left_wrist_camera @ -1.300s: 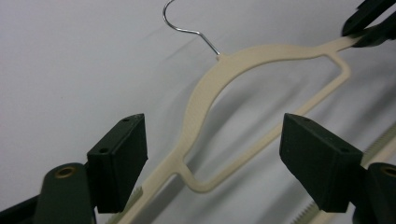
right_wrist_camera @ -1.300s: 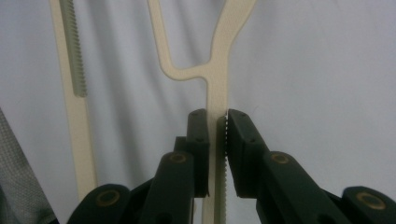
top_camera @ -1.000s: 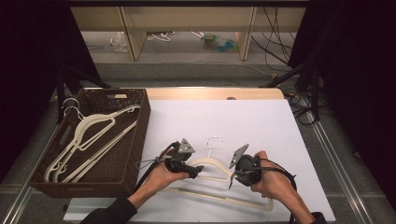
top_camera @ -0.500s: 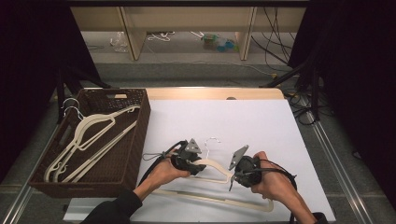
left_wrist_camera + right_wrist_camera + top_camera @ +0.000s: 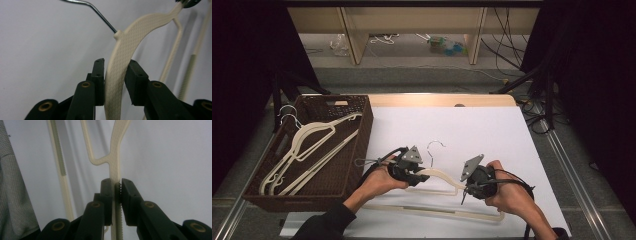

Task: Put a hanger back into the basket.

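I am holding a cream plastic hanger [image 5: 439, 176] at both ends of its shoulder, just above the white table sheet [image 5: 492, 135]. My left gripper [image 5: 408, 172] has just been closing its jaws, and in the left gripper view they are now gripping the hanger's curved arm [image 5: 117, 75] below the neck, where the metal hook [image 5: 100, 13] leaves the plastic. My right gripper [image 5: 477, 182] is clamped on the opposite arm [image 5: 115, 157], its ridged pads pressing the thin strip from both sides.

I judge this as the pick-up step: both grips are made and the hanger is starting to come off the sheet, with its lower bar [image 5: 437, 212] trailing toward me, near the sheet's front edge.

The brown wicker basket [image 5: 357, 150] is standing at the left, already holding other cream hangers [image 5: 302, 150]. The next move, as I read it, is carrying this one leftward over the basket wall, keeping both hands level so the hanger is not twisting, and clearing the rim before lowering.
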`<state>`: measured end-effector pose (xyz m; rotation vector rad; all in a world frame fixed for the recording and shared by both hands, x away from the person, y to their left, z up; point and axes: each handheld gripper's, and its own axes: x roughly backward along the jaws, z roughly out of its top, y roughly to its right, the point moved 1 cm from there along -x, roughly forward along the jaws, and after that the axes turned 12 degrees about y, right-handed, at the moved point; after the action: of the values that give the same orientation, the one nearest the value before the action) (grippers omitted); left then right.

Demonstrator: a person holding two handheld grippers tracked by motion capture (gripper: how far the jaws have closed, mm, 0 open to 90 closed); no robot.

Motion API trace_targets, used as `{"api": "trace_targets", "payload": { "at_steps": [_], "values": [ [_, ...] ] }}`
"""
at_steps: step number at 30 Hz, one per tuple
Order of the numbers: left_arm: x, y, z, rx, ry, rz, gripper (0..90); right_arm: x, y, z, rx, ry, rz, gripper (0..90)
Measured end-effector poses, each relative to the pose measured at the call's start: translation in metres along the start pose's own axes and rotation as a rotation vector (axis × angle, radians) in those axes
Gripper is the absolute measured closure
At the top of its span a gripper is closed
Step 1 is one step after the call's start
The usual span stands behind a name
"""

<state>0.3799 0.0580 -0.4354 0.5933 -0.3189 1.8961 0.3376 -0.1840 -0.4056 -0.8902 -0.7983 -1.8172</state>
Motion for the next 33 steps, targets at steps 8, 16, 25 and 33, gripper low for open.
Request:
{"api": "trace_targets", "payload": {
  "at_steps": [8,16,25,33],
  "values": [
    [0.018,0.011,0.008,-0.021,0.028,-0.044,73.3,0.01,0.002,0.001,0.013,0.037,0.003,83.8],
    [0.028,0.017,0.006,-0.003,0.048,-0.08,73.0,0.012,-0.003,0.004,0.046,0.045,0.032,84.0],
    [0.028,0.018,0.008,-0.018,0.069,-0.112,71.9,0.013,-0.004,0.003,0.056,0.043,0.048,84.3],
    [0.027,0.025,0.01,-0.037,0.059,-0.127,78.8,0.016,0.001,0.0,0.038,0.058,0.031,81.0]
  ]
}}
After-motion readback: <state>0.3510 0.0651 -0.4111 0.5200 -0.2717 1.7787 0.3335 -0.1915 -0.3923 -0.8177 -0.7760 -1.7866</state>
